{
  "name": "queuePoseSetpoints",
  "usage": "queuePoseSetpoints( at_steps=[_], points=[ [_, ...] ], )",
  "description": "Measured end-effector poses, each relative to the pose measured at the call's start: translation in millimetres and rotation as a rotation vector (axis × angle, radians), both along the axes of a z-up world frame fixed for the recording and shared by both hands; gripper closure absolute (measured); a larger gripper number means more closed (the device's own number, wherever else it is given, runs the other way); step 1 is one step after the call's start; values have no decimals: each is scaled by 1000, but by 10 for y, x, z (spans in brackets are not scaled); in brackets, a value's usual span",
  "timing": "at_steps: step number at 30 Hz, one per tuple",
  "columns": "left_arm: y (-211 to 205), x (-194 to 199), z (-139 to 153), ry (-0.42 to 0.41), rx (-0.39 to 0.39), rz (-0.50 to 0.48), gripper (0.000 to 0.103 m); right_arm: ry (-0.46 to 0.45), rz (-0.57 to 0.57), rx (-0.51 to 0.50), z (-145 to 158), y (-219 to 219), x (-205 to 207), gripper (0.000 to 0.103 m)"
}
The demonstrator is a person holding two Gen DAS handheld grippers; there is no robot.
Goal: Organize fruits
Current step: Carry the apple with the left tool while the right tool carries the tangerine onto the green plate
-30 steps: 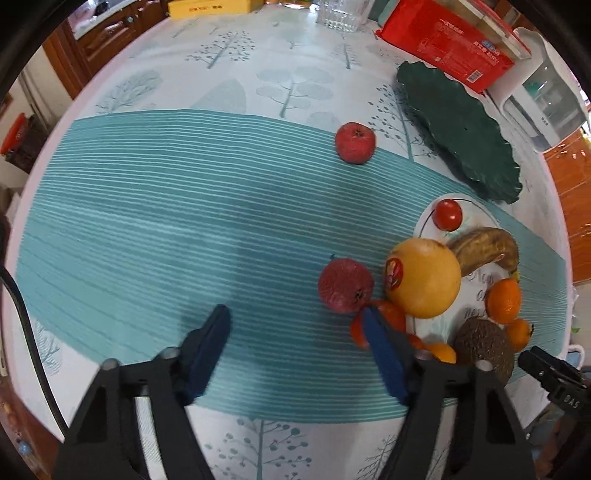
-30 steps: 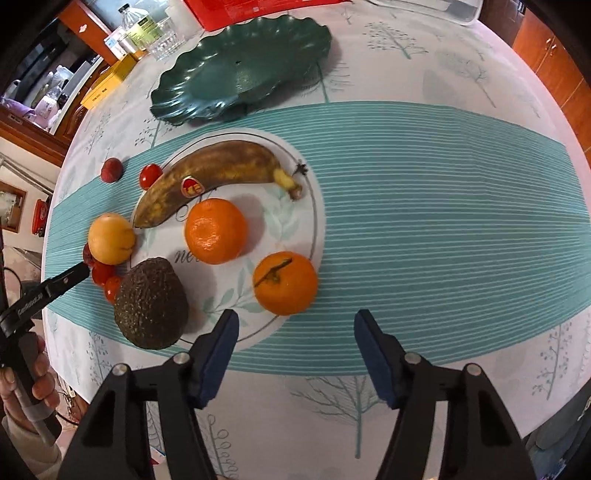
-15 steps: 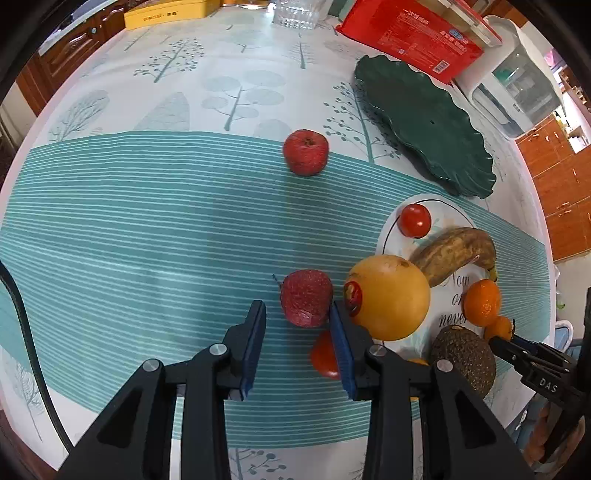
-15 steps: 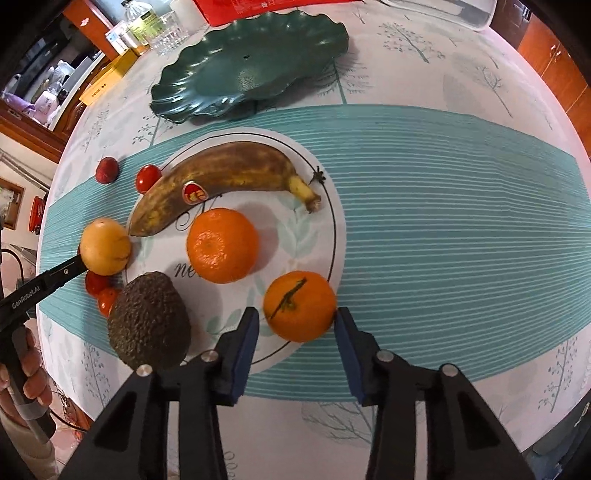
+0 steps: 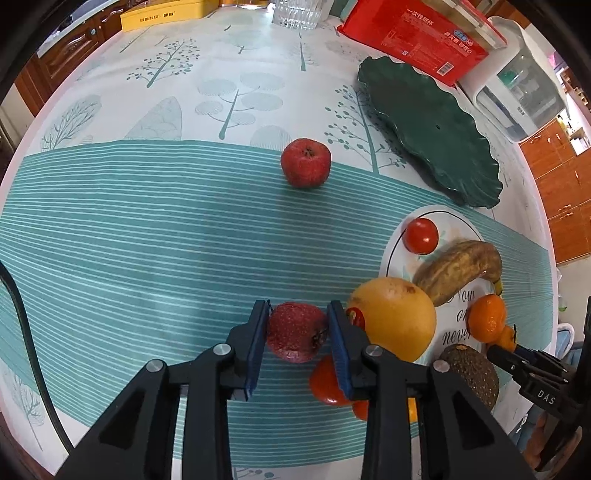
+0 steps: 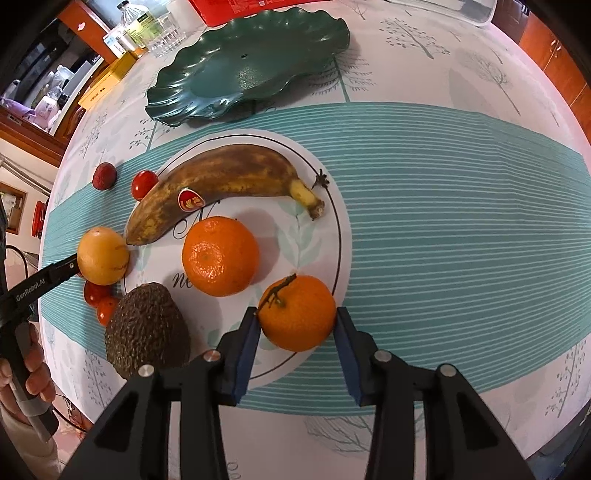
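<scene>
Both grippers clamped on fruit.
Left gripper point(image 5: 297, 334) pinches dark-red speckled round fruit point(image 5: 295, 331) on teal-striped tablecloth point(image 5: 147, 258); right gripper point(image 6: 297, 325) squeezes stemmed orange mandarin point(image 6: 297, 314) on white plate point(image 6: 332, 206).

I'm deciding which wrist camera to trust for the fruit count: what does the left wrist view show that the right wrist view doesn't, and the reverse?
Left view only: the left gripper shut on a dark red fruit, which the right view hides, and a white container past the red box.

Right view only: the right gripper shut on the stemmed orange, the full banana with its sticker, a bottle, and a hand.

Both: the green dish, white plate, avocado, yellow fruit, cherry tomatoes, and the far red fruit.
</scene>
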State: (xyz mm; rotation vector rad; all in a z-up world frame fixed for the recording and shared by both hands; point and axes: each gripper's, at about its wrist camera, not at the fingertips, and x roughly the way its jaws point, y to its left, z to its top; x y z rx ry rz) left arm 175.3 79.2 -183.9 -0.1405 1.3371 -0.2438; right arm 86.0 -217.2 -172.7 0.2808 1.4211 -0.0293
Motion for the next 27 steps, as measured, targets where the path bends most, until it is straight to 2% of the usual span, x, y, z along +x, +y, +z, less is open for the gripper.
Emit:
queuePoseSetpoints(
  at_steps=[5, 9, 14, 20, 24, 27],
  points=[
    [-6, -40, 27, -10, 33, 10, 74, -11, 19, 6, 22, 27, 7, 64],
    [50, -133, 230, -36, 44, 39, 74, -44, 23, 36, 175, 16, 30, 64],
    [-73, -90, 804, -150, 74, -9, 74, -138, 42, 52, 584, -42, 190, 64],
    [-570, 240, 1512, -331, 126, -109, 74, -278, 66, 18, 1120, -111, 559, 64],
    [-948, 524, 1790, -423, 143, -172, 74, -335, 51, 0, 1387, -173, 922, 64],
    [-1209, 771, 1822, -452, 163, -205, 74, -374, 37, -33, 1500, -226, 1206, 64]
  ],
)
